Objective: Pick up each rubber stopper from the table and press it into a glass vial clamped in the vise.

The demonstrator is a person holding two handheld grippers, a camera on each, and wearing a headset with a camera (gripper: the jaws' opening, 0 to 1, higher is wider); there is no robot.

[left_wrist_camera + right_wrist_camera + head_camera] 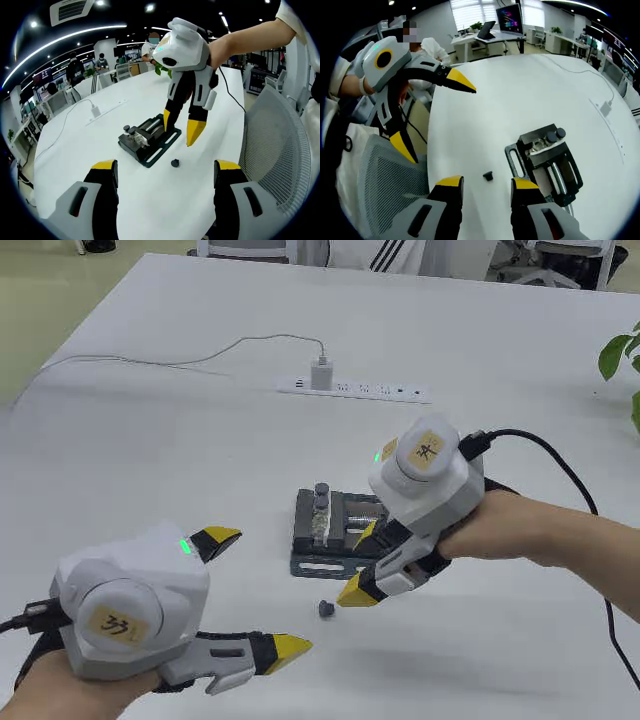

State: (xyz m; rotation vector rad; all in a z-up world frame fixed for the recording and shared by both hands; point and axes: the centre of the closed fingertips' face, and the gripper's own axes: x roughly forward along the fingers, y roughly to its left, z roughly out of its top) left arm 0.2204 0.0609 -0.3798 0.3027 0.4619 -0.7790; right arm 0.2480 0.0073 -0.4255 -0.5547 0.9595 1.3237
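Observation:
A small dark rubber stopper lies on the white table just in front of the black vise. The vise clamps glass vials with dark stoppers on top. My right gripper is open, tips pointing down right over the loose stopper, one tip near the vise. My left gripper is open wide, nearer the front edge and to the left, holding nothing.
A white power strip with a plugged charger and white cable lies at the back of the table. A black cable trails from the right gripper. Plant leaves show at the right edge. A mesh chair stands beside the table.

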